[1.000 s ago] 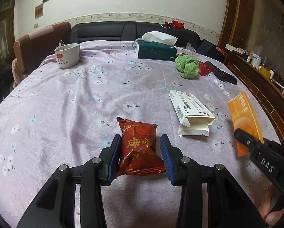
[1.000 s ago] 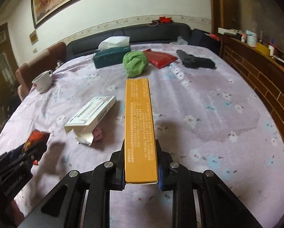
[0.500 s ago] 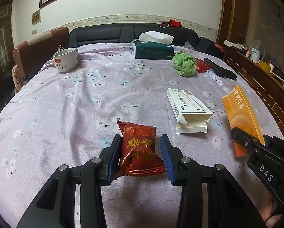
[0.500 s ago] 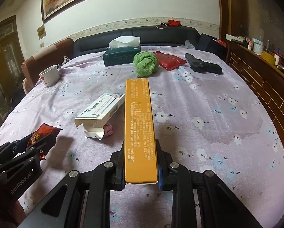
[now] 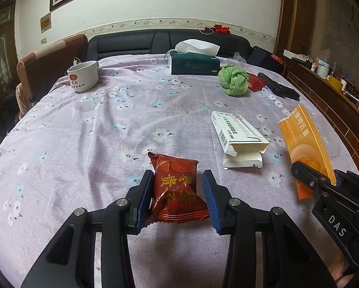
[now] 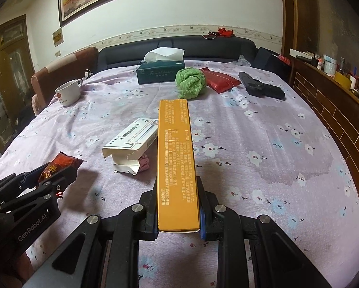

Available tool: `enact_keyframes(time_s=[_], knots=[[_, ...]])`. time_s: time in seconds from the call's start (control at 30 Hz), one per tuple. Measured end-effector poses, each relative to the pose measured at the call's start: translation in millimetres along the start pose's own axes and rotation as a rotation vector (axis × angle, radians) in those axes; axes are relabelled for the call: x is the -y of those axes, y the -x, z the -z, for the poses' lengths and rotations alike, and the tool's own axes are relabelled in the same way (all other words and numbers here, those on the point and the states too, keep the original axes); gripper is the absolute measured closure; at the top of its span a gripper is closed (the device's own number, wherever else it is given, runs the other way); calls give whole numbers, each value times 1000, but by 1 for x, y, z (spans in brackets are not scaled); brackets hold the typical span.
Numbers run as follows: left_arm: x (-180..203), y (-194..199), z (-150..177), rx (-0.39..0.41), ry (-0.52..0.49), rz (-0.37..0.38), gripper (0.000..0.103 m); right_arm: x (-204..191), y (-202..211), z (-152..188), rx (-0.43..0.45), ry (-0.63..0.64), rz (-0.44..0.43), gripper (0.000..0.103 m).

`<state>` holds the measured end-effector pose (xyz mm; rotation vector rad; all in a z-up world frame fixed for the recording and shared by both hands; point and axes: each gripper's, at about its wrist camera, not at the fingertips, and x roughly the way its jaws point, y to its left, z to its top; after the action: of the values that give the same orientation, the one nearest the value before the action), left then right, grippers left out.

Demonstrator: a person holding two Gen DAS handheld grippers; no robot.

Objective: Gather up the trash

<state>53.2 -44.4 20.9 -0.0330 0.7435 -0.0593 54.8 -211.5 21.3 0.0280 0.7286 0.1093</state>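
A red snack packet with gold print hangs above the lilac flowered tablecloth, and my left gripper is shut on it. The right wrist view shows that gripper at lower left with the packet sticking out. My right gripper is shut on a long orange carton that points forward over the table. From the left wrist view, this carton and the right gripper are at the right edge. An open white carton lies between them on the cloth.
At the back stand a white cup, a dark green tissue box, a green cloth ball, a red pouch and a black pistol-shaped object. A pink scrap lies by the white carton. A wooden ledge runs along the right.
Both grippers keep their hold. The right gripper has turned a little to the left, so the table slides right in its view and the left gripper shows larger.
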Motion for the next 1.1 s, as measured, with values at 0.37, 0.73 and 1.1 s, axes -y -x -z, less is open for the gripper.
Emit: enact_keyframes(time_s=[0.37,0.73,1.1], knots=[[0,1,0,4,-2,-2,63,-1,2,-1,5,5,-2,79],[-2,5,-1,16,6,28,63,2,2,-3,6,-22,6,79],[4,18,-1,31,9,135,63,19,36,7,-38,-108,-54,79]])
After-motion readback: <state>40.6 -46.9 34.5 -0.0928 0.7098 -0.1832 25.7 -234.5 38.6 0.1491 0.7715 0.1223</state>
